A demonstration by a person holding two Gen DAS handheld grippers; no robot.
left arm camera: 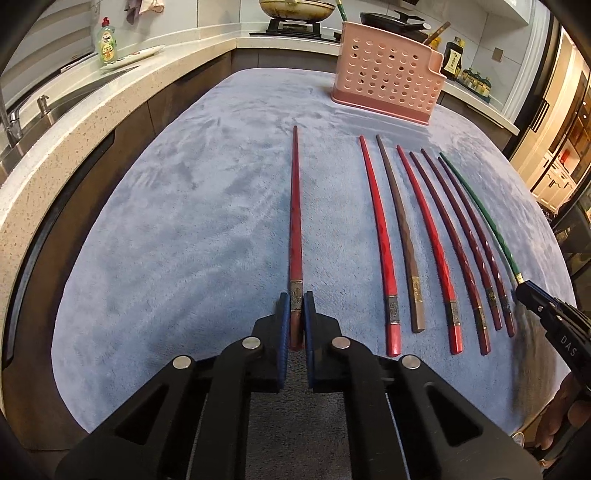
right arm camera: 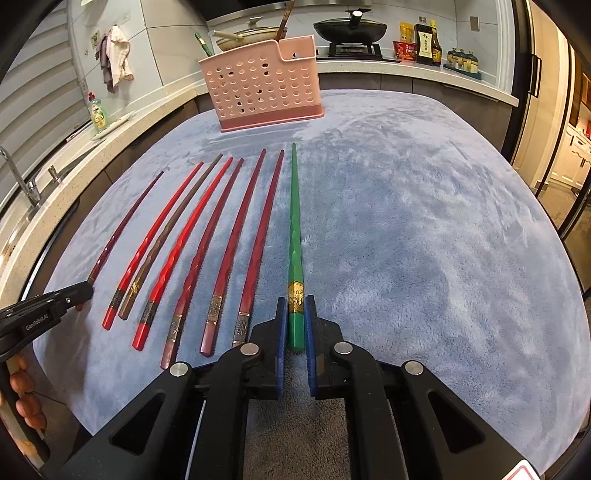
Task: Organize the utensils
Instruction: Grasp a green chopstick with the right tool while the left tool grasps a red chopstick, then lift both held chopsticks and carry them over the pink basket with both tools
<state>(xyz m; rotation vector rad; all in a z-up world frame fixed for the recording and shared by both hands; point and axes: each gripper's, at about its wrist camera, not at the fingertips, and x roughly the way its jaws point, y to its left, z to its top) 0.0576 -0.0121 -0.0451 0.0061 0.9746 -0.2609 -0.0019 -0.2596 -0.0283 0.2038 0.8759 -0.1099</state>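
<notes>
A blue cloth (left arm camera: 184,206) covers the table, with a pink holder (left arm camera: 384,74) at its far end. Nearer than the holder, the left gripper (left arm camera: 294,310) clamps a dark red chopstick (left arm camera: 295,206), and the right gripper (right arm camera: 295,314) clamps a green chopstick (right arm camera: 295,221); six chopsticks (right arm camera: 192,243) lie between them.

Blue plush cloth (left arm camera: 184,221), dish soap bottle (left arm camera: 107,42), wok (right arm camera: 351,29), faucet (right arm camera: 22,181)

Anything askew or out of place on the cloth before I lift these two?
Nothing damaged or spilled. The chopsticks lie in a neat row; only the dark red chopstick in the left gripper sits apart from the rest. The pink basket stands upright.
</notes>
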